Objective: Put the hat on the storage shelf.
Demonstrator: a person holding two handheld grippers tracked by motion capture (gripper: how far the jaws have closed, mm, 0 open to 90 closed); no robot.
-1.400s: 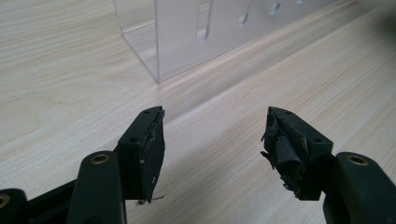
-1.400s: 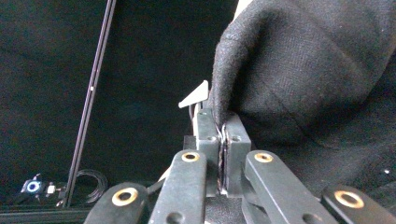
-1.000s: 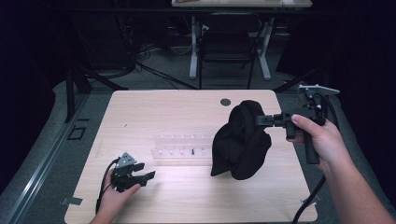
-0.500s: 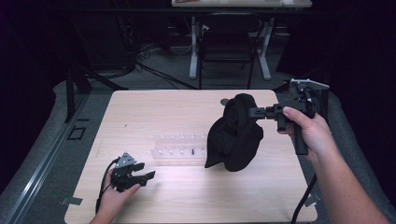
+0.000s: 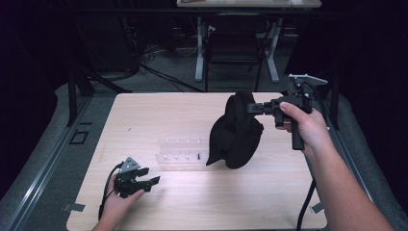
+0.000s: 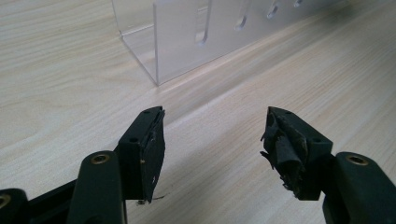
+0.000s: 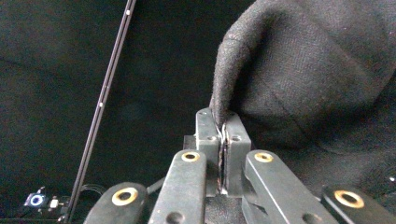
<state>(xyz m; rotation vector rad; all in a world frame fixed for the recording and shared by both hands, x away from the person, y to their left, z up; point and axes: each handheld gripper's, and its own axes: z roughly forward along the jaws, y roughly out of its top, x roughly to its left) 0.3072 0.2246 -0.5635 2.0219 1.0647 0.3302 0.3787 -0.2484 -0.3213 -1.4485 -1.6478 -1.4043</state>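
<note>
A black cloth cap point(image 5: 235, 132) hangs above the right half of the table, pinched at its top edge by my right gripper point(image 5: 251, 108), which is shut on it. In the right gripper view the jaws press together on a fold of the cap point(image 7: 317, 74). A clear acrylic rack point(image 5: 182, 150) with slots lies at the table's middle, just left of the cap. My left gripper point(image 5: 146, 179) rests low on the table near the front left, open and holding nothing. Its pads point(image 6: 152, 149) are worn, and the clear acrylic rack point(image 6: 205, 32) stands ahead of them.
The light wooden table point(image 5: 144, 115) has bare room on its left and front. A small dark round mark sat at the far side earlier and is now behind the cap. Chairs and table legs point(image 5: 199, 48) stand beyond the far edge in the dark room.
My right gripper has lifted the cap higher and carried it a little left and toward the far side. The left gripper has stayed still.
</note>
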